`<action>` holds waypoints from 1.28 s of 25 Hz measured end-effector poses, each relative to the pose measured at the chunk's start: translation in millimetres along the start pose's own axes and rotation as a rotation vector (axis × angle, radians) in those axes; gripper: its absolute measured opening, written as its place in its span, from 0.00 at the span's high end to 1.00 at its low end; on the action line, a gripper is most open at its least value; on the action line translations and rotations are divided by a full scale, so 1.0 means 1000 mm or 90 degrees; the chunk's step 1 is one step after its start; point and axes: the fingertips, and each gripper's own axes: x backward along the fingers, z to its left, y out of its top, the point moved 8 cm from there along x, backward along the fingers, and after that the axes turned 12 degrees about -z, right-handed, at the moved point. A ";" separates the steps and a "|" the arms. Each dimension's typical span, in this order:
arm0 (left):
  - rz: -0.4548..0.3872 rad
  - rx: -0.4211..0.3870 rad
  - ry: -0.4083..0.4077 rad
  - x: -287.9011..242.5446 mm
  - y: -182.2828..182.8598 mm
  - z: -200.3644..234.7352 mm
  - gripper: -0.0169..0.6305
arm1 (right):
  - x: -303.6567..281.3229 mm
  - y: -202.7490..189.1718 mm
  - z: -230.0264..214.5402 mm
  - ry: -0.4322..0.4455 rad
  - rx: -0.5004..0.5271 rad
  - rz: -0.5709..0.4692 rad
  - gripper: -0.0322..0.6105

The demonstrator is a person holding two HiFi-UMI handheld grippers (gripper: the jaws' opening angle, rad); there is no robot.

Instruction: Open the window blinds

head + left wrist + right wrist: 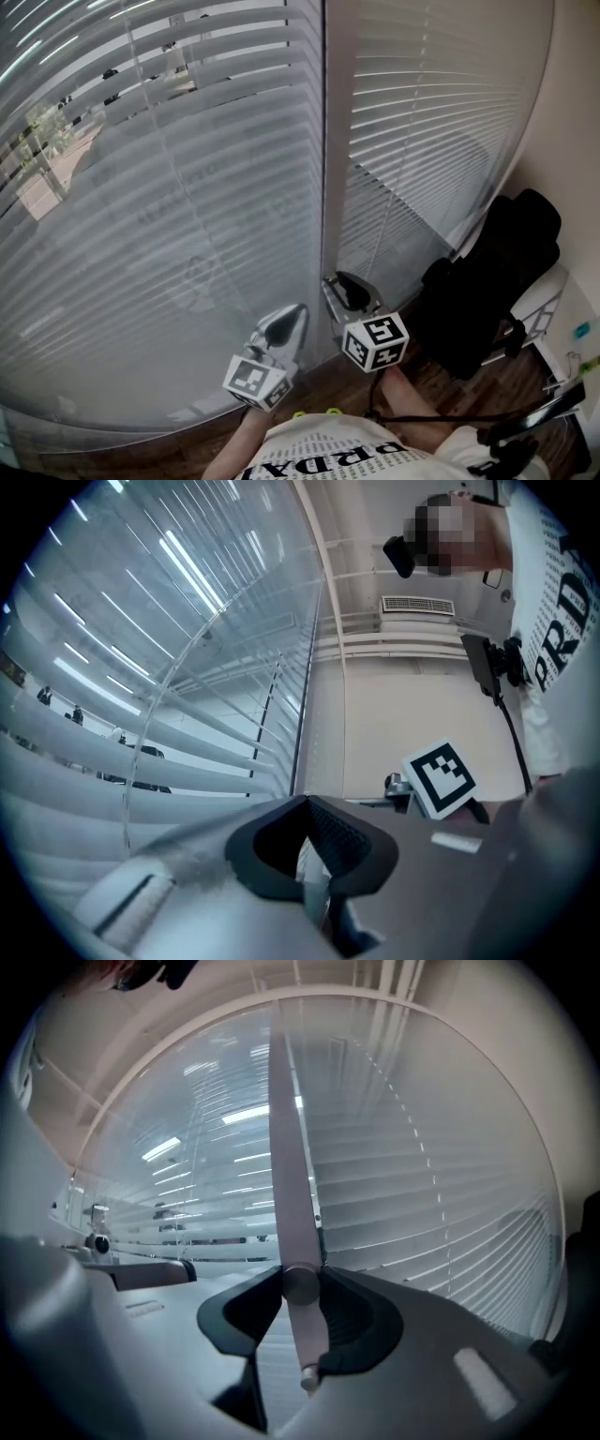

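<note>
Two blinds [169,206]. Your right gripper [300,1312] clamps the one wand [286,1194], and your left gripper [314,855] pinches one thin pale strip [314,881]. Shirt [562,621] reads "PRD".

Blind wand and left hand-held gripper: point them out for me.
blind wand [292,1194], right gripper view, middle of its shaft.
left hand-held gripper [298,311], head view, midway between its fingertips.

Can't make out the pale strip [313,874] between the jaws of the left tongs [307,841], nor whether pressed or loose. Loses the upper end of the tilt wand [286,1147], above the right tongs [302,1307] clamping it, past that view's top edge. In the head view, cuts off the blinds [187,187] at top and left, the person's shirt [328,455] at the bottom. Too dark to name the black heap [487,281] at right.
</note>
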 end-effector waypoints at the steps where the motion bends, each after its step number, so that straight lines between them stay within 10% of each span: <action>1: 0.002 0.000 0.001 0.000 0.000 0.000 0.99 | 0.000 0.000 0.000 -0.002 -0.018 -0.002 0.74; 10: 0.006 0.005 0.002 -0.001 0.000 -0.001 0.99 | 0.000 -0.001 -0.003 -0.005 -0.078 -0.011 0.74; 23: 0.006 0.000 0.002 -0.002 -0.002 0.003 0.99 | -0.002 0.005 0.024 0.082 0.554 0.089 0.71; 32: 0.006 0.004 0.010 -0.003 -0.002 0.008 0.99 | -0.003 -0.001 0.020 0.080 0.566 0.090 0.74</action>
